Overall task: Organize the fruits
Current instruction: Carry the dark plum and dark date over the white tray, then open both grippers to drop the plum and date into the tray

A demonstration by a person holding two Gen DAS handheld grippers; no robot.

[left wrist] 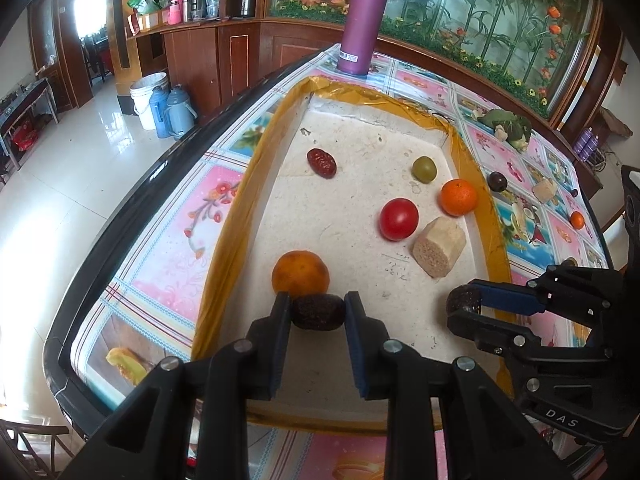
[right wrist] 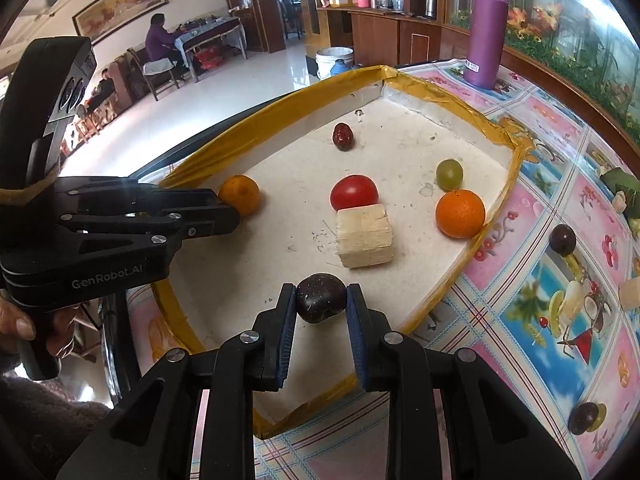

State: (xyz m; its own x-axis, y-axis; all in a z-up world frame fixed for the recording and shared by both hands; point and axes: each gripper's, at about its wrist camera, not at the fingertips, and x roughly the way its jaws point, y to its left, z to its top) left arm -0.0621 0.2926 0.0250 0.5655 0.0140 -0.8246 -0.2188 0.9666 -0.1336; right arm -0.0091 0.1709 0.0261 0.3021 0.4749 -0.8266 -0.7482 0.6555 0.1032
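Note:
A white foam tray (left wrist: 236, 216) (right wrist: 280, 104) with a yellow taped rim lies on the table. My left gripper (left wrist: 318, 299) is shut on a dark brown wrinkled date (left wrist: 318, 314), low over the tray's near left part, just in front of an orange (left wrist: 301, 274) (right wrist: 240, 194). My right gripper (right wrist: 321, 290) is shut on a dark purple round fruit (right wrist: 320, 300) over the tray's near right part. Each gripper shows in the other's view: the right gripper (left wrist: 464, 300), the left gripper (right wrist: 228, 210). A red date (left wrist: 321, 163), green grape (left wrist: 424, 169), second orange (left wrist: 459, 197), tomato (left wrist: 399, 219) and beige block (left wrist: 439, 246) lie inside the tray.
A purple bottle (left wrist: 362, 24) (right wrist: 488, 32) stands beyond the tray's far corner. On the patterned tablecloth (right wrist: 560, 320) to the right lie a dark fruit (right wrist: 563, 240), another dark fruit (right wrist: 582, 418), a small orange (left wrist: 577, 219) and a leafy green item (left wrist: 508, 122). The table edge runs close along the tray's left.

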